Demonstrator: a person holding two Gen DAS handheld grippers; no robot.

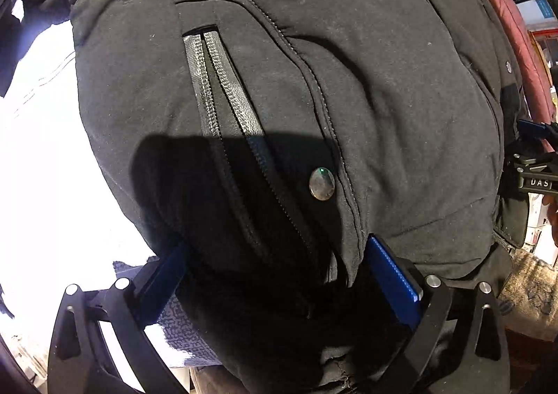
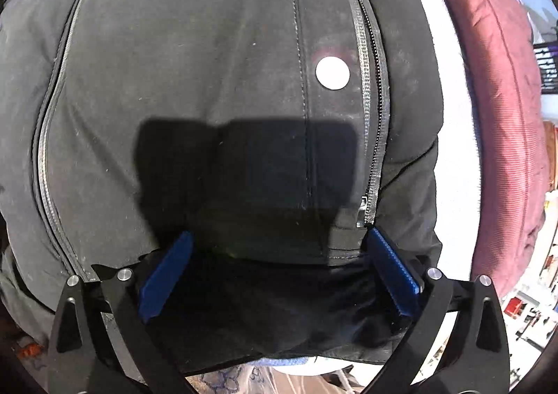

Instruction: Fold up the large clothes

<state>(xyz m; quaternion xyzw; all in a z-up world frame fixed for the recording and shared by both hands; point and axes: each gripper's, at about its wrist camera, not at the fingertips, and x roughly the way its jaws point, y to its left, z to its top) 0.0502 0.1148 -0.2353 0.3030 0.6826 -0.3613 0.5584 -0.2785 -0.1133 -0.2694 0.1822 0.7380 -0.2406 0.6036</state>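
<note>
Black jacket (image 1: pixel 383 87) on white surface (image 1: pixel 45 167); left gripper (image 1: pixel 282 275), right gripper (image 2: pixel 279 265) spread wide above hem.

- A bright white, overexposed surface (image 1: pixel 45 156) lies to the left of the left tongs (image 1: pixel 279 275), its detail washed out by strong light.
- A dark red quilted fabric cover (image 2: pixel 502 121) runs along the far right of the right tongs (image 2: pixel 279 272), beyond a strip of the white surface (image 2: pixel 457 156).
- A patterned grey-and-white cloth (image 1: pixel 181 327) shows just beneath the left tongs.
- Hard light from above throws a sharp-edged dark shadow ahead of each pair of tongs.
- Cluttered, blurred room items (image 2: pixel 526 317) sit at the lower right; what they are cannot be told.
</note>
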